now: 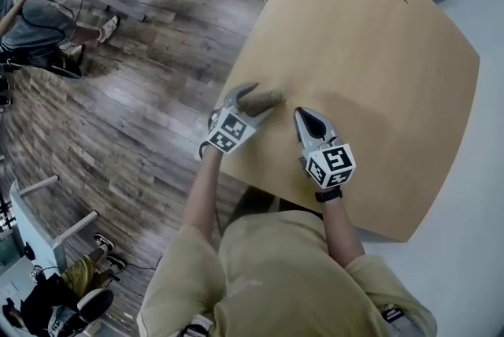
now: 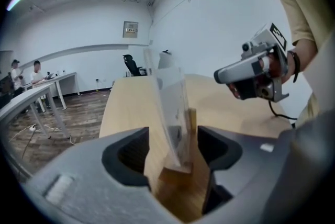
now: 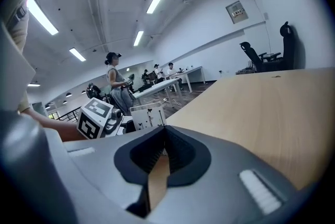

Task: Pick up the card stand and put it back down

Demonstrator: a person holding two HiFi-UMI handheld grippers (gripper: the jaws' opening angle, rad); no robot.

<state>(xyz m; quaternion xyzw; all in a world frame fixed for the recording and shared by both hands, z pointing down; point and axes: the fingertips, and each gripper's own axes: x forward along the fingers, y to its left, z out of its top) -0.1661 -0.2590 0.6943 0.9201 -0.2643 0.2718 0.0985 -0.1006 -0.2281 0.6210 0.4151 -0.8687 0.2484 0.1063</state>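
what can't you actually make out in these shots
Head view: the card stand is a blurred brown smear, partly under the left gripper, so its shape is lost.
Left gripper view: the card stand's clear panel is nearly edge-on, so the card's face is unreadable.
Right gripper view: the right gripper body cuts off the card stand's base, and the print on its panel is too small to read.

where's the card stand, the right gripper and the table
card stand (image 2: 170, 108), left gripper view, its clear panel
right gripper (image 1: 302, 116), head view, between its fingertips
table (image 1: 378, 52), head view, bare top
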